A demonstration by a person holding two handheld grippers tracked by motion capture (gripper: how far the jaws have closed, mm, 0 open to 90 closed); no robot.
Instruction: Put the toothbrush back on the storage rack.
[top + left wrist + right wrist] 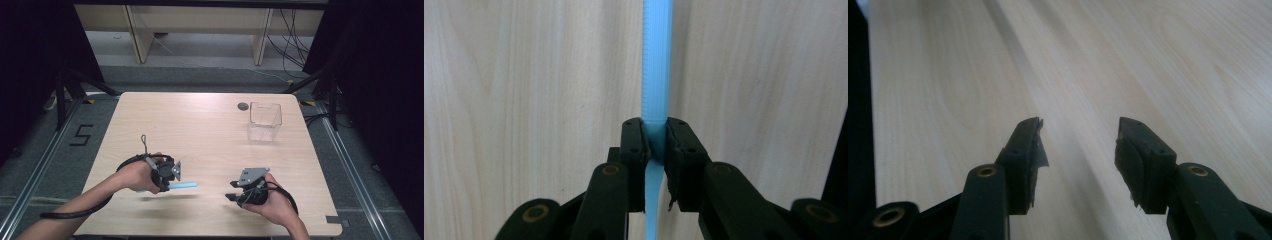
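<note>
One piece of writing can be read: a black figure 5 (81, 135) marked on the floor, off the table's edge and out past the left gripper (176, 176). That gripper has its jaws clamped on a light blue ridged strip (182, 185), which sticks out from them toward the right gripper (231, 196); in the left gripper view the strip (655, 75) runs straight ahead from between the pads, its side finely toothed, with a thinner tail passing back between the jaws. The right gripper has its jaws spread apart with bare wood between them, near the strip's free end but not touching it. A clear plastic box (265, 121) stands on the wooden table (200, 125) well beyond the right gripper, with a small dark round spot (243, 106) just beside it. Nothing lies between the two grippers.
</note>
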